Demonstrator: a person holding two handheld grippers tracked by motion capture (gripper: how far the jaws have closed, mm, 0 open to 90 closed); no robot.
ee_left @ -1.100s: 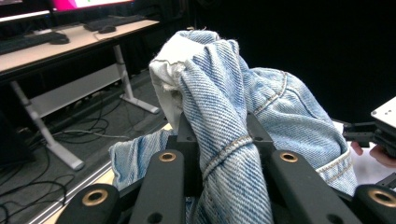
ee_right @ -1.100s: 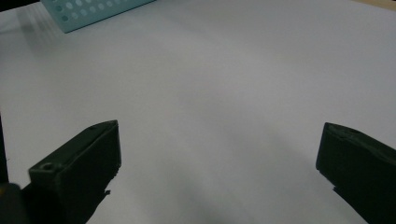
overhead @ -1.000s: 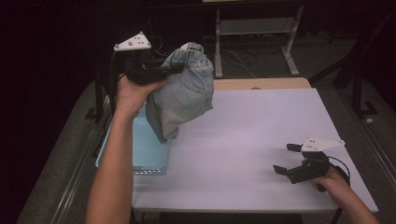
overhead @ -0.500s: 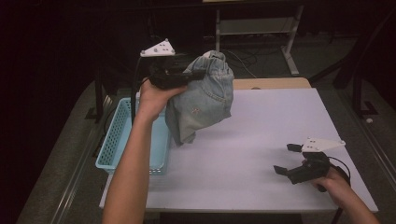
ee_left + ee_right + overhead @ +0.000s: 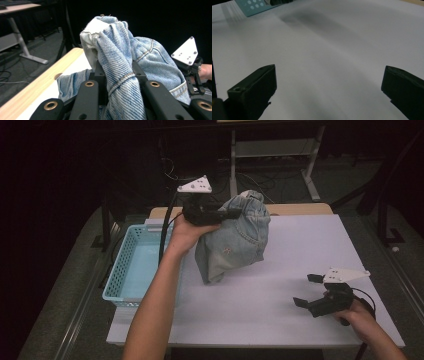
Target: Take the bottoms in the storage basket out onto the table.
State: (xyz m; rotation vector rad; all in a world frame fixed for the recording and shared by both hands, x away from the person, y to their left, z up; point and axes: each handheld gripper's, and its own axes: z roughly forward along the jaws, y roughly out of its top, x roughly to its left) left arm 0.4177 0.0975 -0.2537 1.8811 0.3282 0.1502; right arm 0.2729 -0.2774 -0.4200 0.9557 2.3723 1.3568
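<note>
1 jeans [image 5: 235, 237]. 1 basket [image 5: 116, 270], light blue. 2 hand-held grippers: left hand-held gripper [image 5: 231, 213], right hand-held gripper [image 5: 306, 291]. 1 table [image 5: 280, 320], white top. 2 forearms in the high view.

I swung the left claw [image 5: 235, 213] rightward and down, carrying the denim bundle [image 5: 235, 240] off the blue basket [image 5: 131, 265] until its hem met the worktop [image 5: 280, 270].

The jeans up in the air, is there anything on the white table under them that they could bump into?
Nothing visible. The jeans hang from the left gripper, whose jaws are shut on the denim. The white table under them is bare; the blue basket sits to the left and the right gripper rests near the front right.
</note>
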